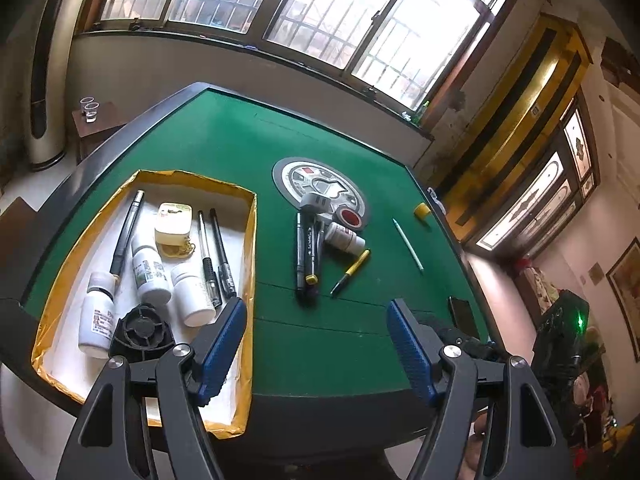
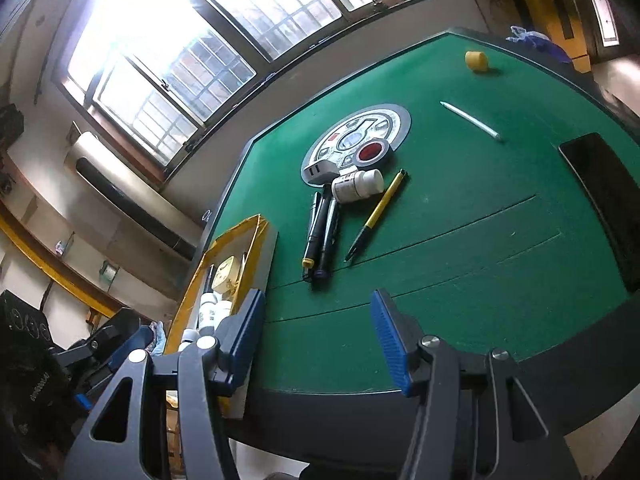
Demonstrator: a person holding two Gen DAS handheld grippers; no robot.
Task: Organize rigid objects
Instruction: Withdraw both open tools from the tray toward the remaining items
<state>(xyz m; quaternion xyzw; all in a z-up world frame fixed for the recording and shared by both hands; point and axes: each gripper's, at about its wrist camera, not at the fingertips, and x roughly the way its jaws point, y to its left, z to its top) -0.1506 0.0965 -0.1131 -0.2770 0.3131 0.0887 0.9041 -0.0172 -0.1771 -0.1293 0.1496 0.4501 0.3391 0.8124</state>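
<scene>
1. The left gripper (image 1: 316, 320) hovers over the near edge of the green desk (image 1: 320, 344); its blue fingers (image 1: 224, 344) stand apart and empty, one of them above the right wall of the box (image 1: 250, 240).
2. The right gripper (image 2: 318, 320) also hangs released over the desk's near edge, nothing between its fingers (image 2: 390, 344).
3. The yellow-edged box lies on the left of the desk and holds white bottles (image 1: 152, 272), pens (image 1: 218, 256), a pale yellow tape measure (image 1: 174, 224) and a black round part (image 1: 142, 332).
4. Near the desk's middle, beside a round panel (image 1: 320, 188), lie dark markers (image 1: 304, 256), a white bottle (image 1: 345, 238) on its side and a yellow pen (image 1: 351, 271).
5. Further right lie a thin white pen (image 1: 408, 244), well apart, and a yellow cap (image 1: 422, 213).
6. A dark phone (image 2: 608, 200) lies at the desk's right edge.
</scene>
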